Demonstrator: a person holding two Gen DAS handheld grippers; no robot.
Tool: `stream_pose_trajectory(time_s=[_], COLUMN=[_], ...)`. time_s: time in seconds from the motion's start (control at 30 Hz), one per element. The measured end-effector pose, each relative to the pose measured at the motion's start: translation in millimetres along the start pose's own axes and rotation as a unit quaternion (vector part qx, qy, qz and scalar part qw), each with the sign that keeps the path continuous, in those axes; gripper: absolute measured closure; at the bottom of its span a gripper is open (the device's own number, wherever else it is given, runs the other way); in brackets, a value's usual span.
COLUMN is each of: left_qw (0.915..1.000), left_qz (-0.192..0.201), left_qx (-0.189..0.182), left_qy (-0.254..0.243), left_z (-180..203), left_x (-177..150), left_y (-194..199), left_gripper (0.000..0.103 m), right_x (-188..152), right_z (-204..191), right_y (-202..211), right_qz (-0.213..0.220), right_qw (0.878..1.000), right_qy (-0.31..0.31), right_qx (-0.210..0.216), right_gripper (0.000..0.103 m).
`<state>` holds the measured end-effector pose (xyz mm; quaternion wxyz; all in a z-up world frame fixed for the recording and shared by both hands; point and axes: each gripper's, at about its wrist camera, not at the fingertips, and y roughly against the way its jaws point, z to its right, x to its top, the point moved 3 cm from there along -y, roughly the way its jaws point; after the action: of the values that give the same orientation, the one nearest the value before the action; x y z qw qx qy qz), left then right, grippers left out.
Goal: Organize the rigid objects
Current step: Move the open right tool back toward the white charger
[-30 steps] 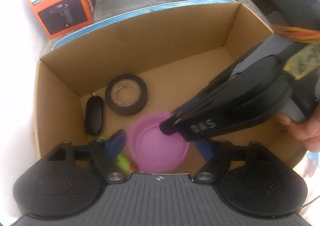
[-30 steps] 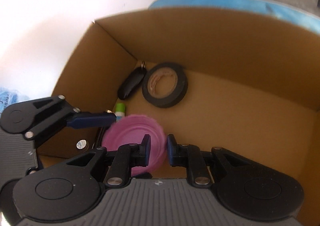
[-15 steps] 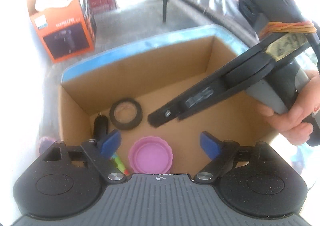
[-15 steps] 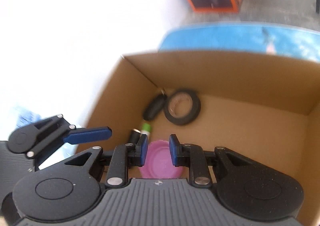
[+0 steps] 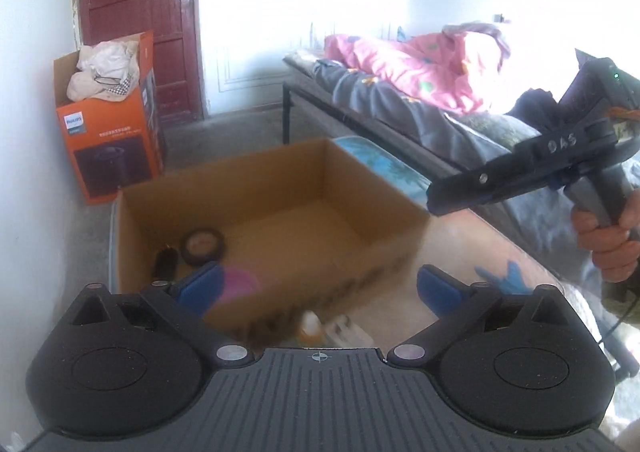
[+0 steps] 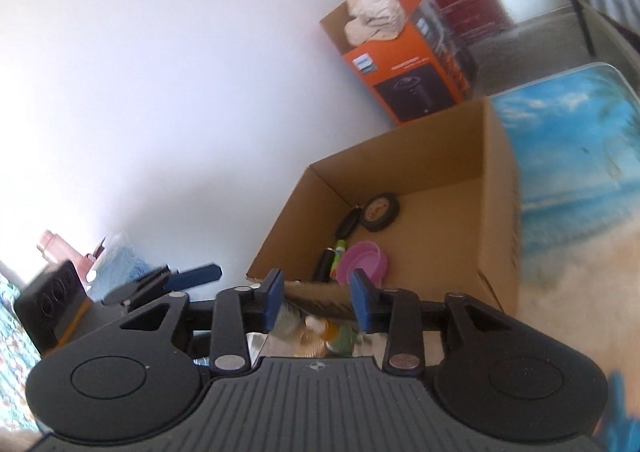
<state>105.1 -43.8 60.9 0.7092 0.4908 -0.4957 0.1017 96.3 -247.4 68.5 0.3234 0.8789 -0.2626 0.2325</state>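
Observation:
An open cardboard box (image 5: pixel 132 236) (image 6: pixel 496 179) stands on the table. Inside lie a pink lid (image 5: pixel 242 284) (image 6: pixel 362 262), a black tape roll (image 5: pixel 202 246) (image 6: pixel 379 211), a black key fob (image 5: pixel 165 264) (image 6: pixel 347 223) and a green-capped marker (image 6: pixel 338 252). My left gripper (image 5: pixel 316 286) is open and empty, held above the box's near wall. My right gripper (image 6: pixel 318 292) is open and empty, raised off to the box's right; its body shows in the left wrist view (image 5: pixel 520 175).
Small bottles and packets (image 5: pixel 332 328) (image 6: pixel 324 332) lie on the table in front of the box. An orange Philips carton (image 5: pixel 108 131) (image 6: pixel 408 63) stands on the floor behind. A bed with a pink blanket (image 5: pixel 420 67) is at the right.
Both grippers have pulled up and back out of the box. The right gripper's fingers have spread wider. The pink lid stays lying in the box.

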Motion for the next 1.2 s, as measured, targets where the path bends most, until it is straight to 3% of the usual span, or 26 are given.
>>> stream_pose_trajectory(time_s=[0.17, 0.33, 0.53, 0.67, 0.87, 1.2], left_qw=[0.9999, 0.9997, 0.9986, 0.9980, 0.9971, 0.9968], left_qz=[-0.004, -0.019, -0.038, -0.045, -0.045, -0.041], left_qx=[-0.015, -0.002, 0.005, 0.017, 0.020, 0.011], left_qy=[0.007, 0.014, 0.035, 0.042, 0.057, 0.067], left_z=[28, 42, 42, 38, 31, 33], left_x=[-30, -51, -69, -76, -79, -77], left_y=[-11, -34, -58, -69, -78, -84], left_gripper=[0.000, 0.002, 0.010, 0.027, 0.041, 0.050], right_x=[-44, -68, -72, -71, -70, -75], right_z=[17, 27, 28, 33, 40, 43], right_y=[15, -18, -51, -71, -94, -106], right_qz=[0.016, 0.010, -0.008, -0.019, -0.035, -0.046], right_qw=[0.999, 0.997, 0.998, 0.998, 0.997, 0.997], right_qy=[-0.050, -0.055, -0.047, -0.050, -0.047, -0.055], right_qx=[-0.012, -0.044, -0.045, -0.039, -0.040, -0.039], right_gripper=[0.062, 0.062, 0.062, 0.062, 0.066, 0.072])
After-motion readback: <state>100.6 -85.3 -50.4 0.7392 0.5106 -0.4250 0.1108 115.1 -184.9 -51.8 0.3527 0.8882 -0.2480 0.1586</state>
